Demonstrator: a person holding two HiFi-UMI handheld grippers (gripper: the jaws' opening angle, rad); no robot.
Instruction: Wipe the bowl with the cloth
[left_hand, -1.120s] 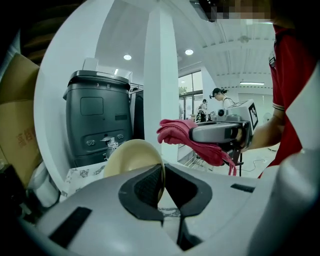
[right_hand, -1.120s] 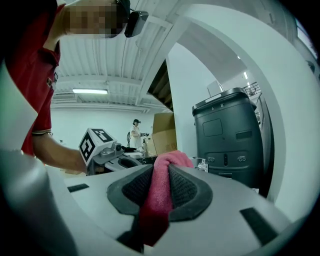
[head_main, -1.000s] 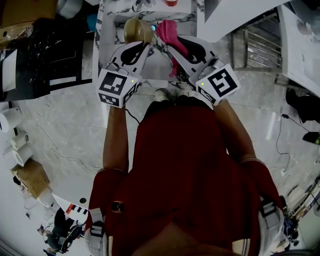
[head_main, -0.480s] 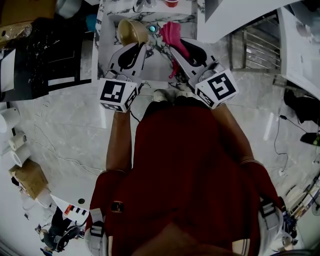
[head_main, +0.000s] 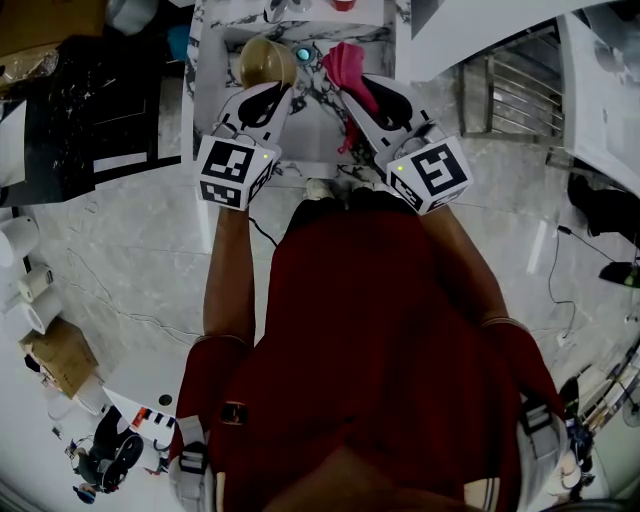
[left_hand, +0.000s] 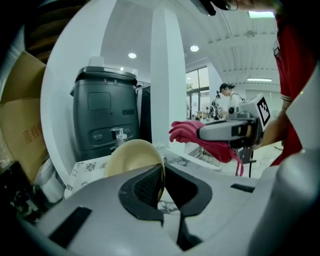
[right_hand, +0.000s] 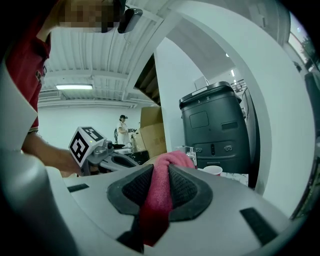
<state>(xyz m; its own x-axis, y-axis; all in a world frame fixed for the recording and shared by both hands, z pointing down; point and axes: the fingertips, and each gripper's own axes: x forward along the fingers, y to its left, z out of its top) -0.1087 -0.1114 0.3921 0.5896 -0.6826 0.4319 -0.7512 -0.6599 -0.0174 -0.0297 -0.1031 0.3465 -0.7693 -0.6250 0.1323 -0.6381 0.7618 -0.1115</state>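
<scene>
A tan bowl (head_main: 265, 62) is held on edge above the marble table, its rim pinched in my left gripper (head_main: 278, 90). In the left gripper view the bowl (left_hand: 131, 159) stands between the dark pads, with my left gripper (left_hand: 162, 182) shut on its rim. A pink cloth (head_main: 342, 66) hangs from my right gripper (head_main: 356, 88), to the right of the bowl and apart from it. In the right gripper view the cloth (right_hand: 160, 192) is bunched between the pads of my right gripper (right_hand: 161, 186). The same cloth (left_hand: 187, 132) shows in the left gripper view, right of the bowl.
A small marble-topped table (head_main: 300, 135) lies below both grippers, with a teal object (head_main: 303, 54) and a red cup (head_main: 342, 5) on it. A dark grey machine (left_hand: 105, 115) stands behind, a paper cup (right_hand: 212, 170) beside it. A metal rack (head_main: 520, 90) is on the right.
The left gripper shifted the bowl slightly left and up, uncovering the teal object between bowl and cloth. The right gripper with the cloth rose a little.
</scene>
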